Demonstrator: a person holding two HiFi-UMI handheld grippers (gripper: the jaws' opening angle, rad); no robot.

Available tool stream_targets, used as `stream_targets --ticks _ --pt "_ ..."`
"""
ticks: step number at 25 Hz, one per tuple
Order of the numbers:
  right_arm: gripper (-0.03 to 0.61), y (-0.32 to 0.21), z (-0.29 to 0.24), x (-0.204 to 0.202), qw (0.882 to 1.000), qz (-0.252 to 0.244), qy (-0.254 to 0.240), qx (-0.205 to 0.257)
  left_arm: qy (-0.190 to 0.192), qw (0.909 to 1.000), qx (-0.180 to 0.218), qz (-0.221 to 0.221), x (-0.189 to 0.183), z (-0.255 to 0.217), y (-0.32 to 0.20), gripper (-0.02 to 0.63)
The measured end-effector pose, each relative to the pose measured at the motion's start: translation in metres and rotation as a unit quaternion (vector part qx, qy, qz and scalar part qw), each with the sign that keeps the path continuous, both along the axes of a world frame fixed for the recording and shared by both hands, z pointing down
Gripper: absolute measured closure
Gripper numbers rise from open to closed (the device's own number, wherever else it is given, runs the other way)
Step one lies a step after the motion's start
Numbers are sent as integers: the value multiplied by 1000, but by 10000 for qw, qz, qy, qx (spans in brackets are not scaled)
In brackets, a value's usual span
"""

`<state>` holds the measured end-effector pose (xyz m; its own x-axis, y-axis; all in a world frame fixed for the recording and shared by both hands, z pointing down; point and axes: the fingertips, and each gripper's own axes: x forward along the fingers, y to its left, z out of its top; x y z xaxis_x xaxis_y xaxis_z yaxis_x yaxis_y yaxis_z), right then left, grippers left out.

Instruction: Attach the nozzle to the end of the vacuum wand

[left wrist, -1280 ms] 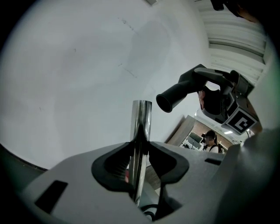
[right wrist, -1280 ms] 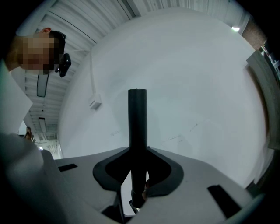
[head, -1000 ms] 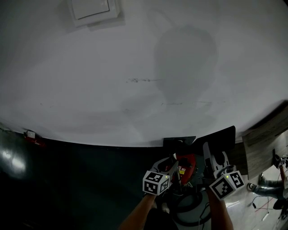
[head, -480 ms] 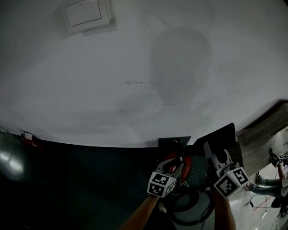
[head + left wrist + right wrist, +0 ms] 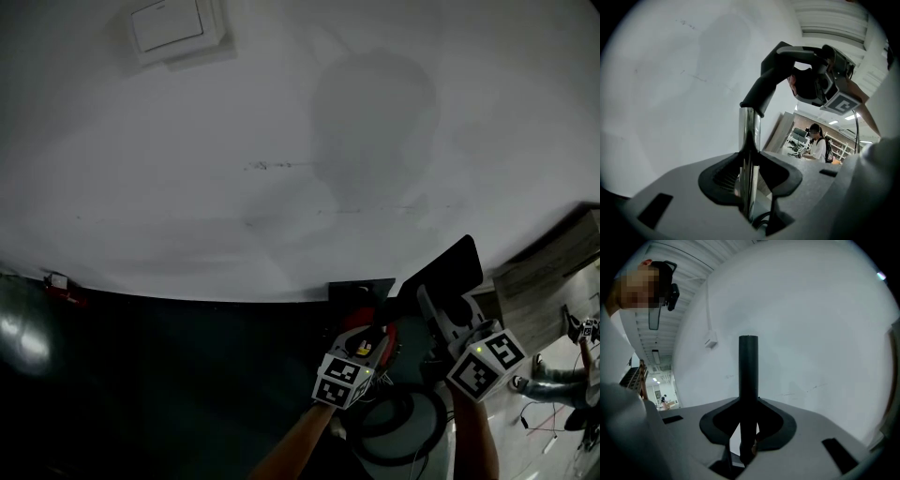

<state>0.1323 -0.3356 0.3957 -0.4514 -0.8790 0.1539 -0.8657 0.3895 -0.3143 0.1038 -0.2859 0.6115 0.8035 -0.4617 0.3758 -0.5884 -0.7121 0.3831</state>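
While my right fingers pinch the black nozzle low on its stem, it stands upright in the right gripper view, with its free end toward the white wall. Seen from the left gripper, its other end bends down to meet the top of the chrome wand. I cannot tell whether it is seated. My left fingers clamp that wand, also upright. Below lie the red vacuum body and a coiled black hose. A light switch sits high on the wall, well apart.

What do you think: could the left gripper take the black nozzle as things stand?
Probably not: the left gripper is shut on the chrome wand, and the right gripper already holds the nozzle.
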Motion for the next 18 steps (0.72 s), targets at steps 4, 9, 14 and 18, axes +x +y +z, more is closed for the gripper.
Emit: stream_targets --ticks 4,9,14,18 --pt "486 -7 -1 -10 9992 -271 291 -98 -92 9999 44 42 1 -1 1 480" --pt "488 -15 0 -29 9941 -727 772 -221 -217 9996 127 117 2 -1 3 480" --pt "488 -15 -1 -53 9861 -1052 1272 -209 -337 9992 142 155 1 1 6 480" --pt "488 -15 2 -65 9801 -1301 1483 -206 -411 9988 167 194 -1 2 7 480"
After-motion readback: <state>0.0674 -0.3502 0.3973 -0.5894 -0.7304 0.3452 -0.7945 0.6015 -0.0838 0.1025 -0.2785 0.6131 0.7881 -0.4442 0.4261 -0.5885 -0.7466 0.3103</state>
